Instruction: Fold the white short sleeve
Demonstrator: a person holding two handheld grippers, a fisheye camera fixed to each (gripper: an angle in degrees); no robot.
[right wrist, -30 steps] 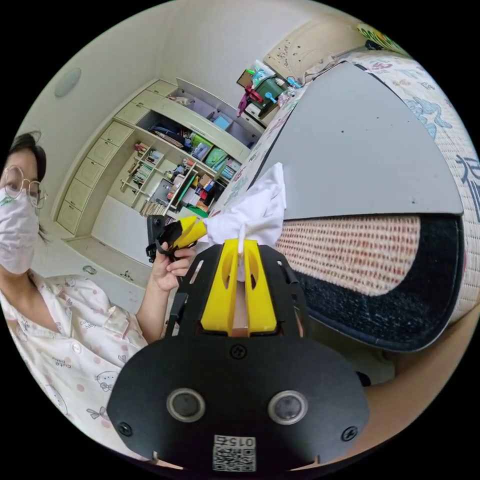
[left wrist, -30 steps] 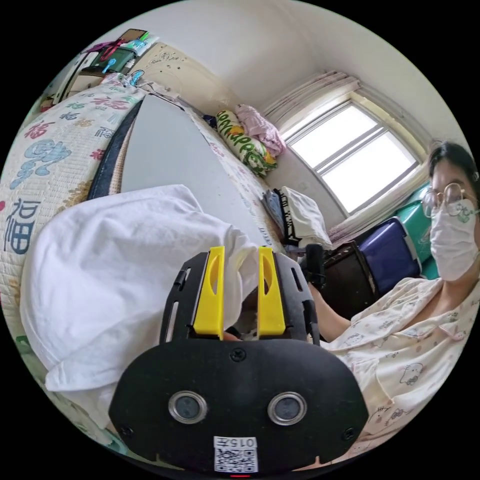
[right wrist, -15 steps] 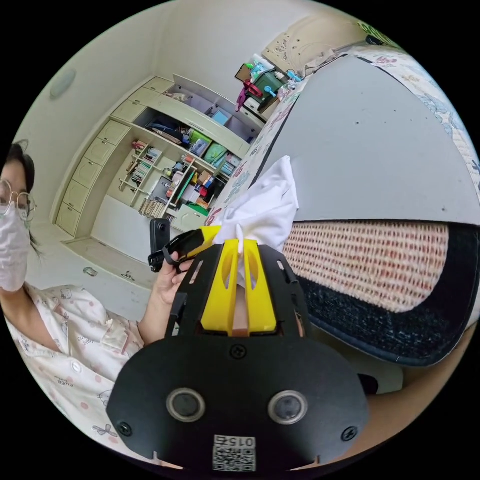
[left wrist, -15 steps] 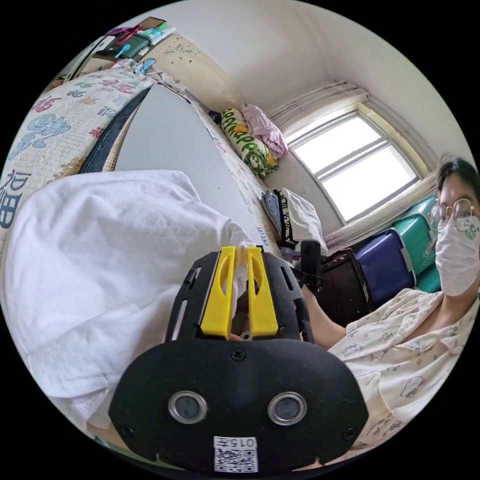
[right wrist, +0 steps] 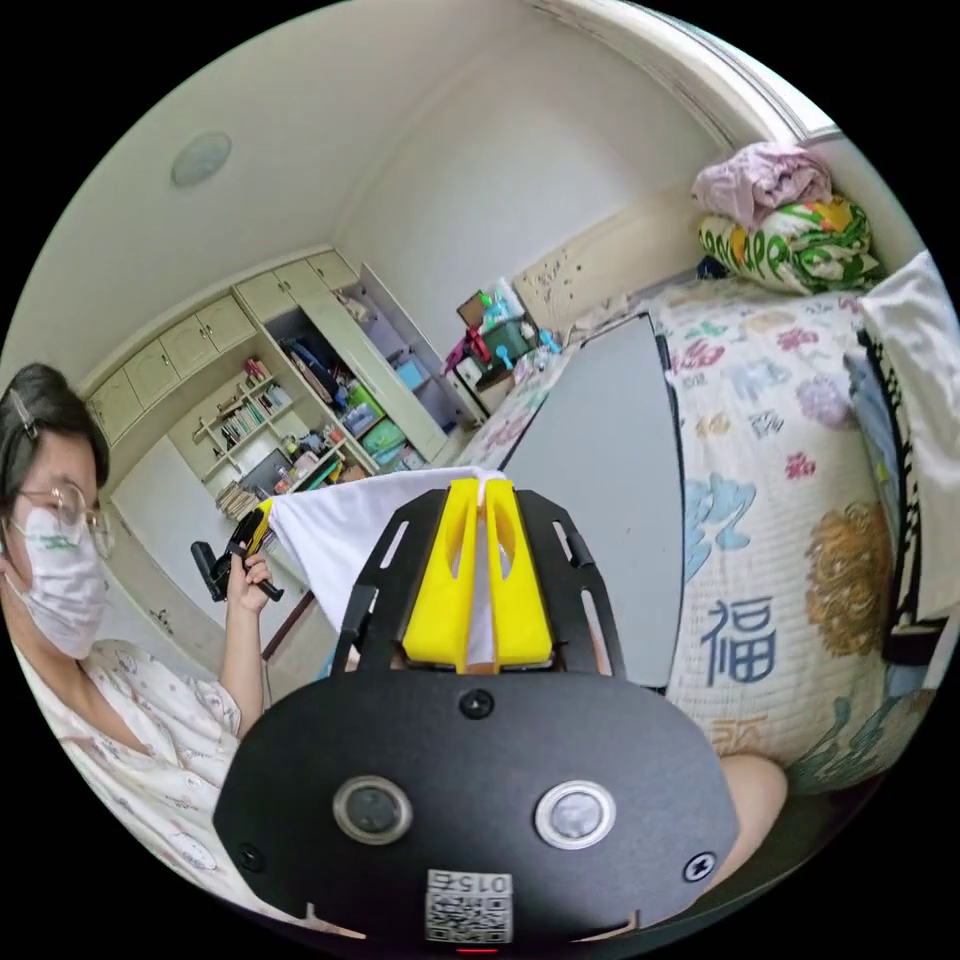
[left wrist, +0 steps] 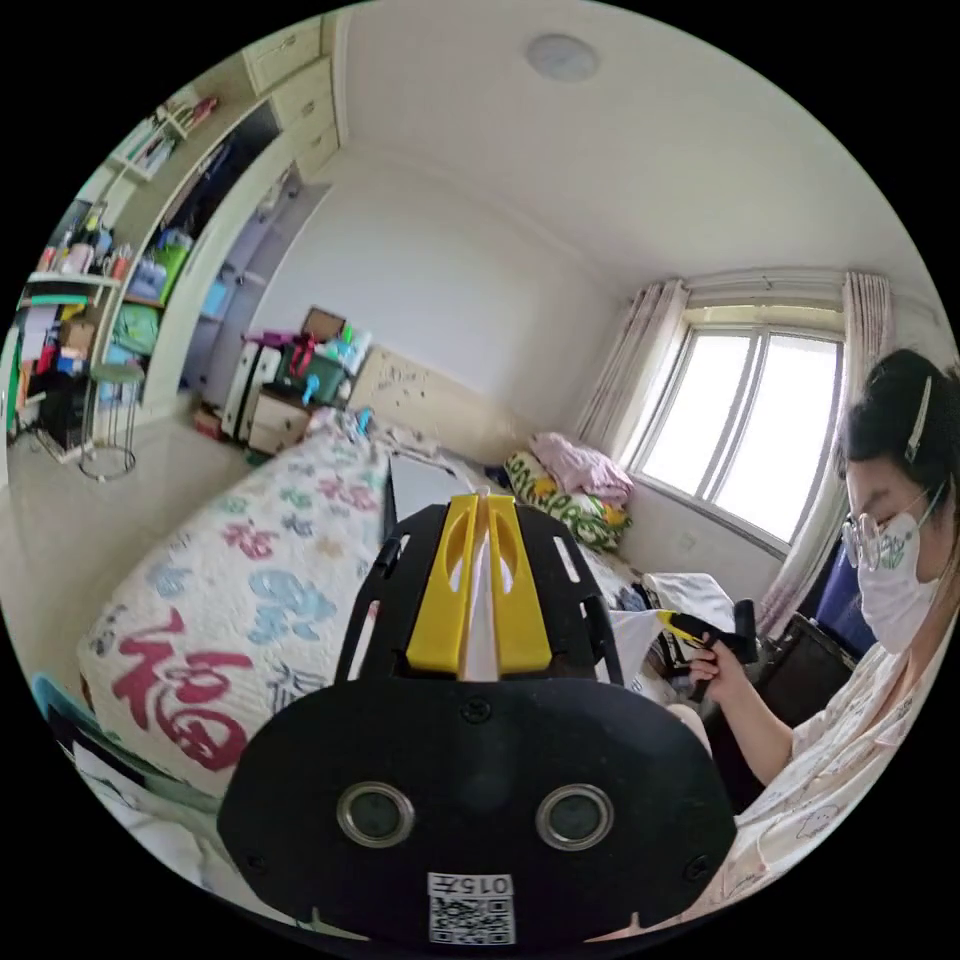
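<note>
Both my grippers are up off the bed, each pinching the white short sleeve shirt point(right wrist: 350, 530). In the left gripper view my left gripper point(left wrist: 480, 505) has its 2 yellow jaws nearly together with a thin strip of white cloth clamped between them. In the right gripper view my right gripper point(right wrist: 478, 495) is closed the same way on a top edge of the shirt. From there the fabric stretches taut across to the left gripper, which shows at the far corner in the person's hand point(right wrist: 250, 572). The shirt hangs in the air between the 2 grippers, in front of the bed point(right wrist: 770, 440), not touching it as far as I can see. In the left gripper view the right gripper shows small, with white cloth point(left wrist: 632, 640) at its yellow tip. A grey board point(right wrist: 600, 470) lies flat on the patterned quilt point(left wrist: 240, 600). Folded bedding point(right wrist: 790, 240) is stacked at the bed's far end by the window point(left wrist: 750, 430). Shelving point(right wrist: 300, 400) stands along the wall.
</note>
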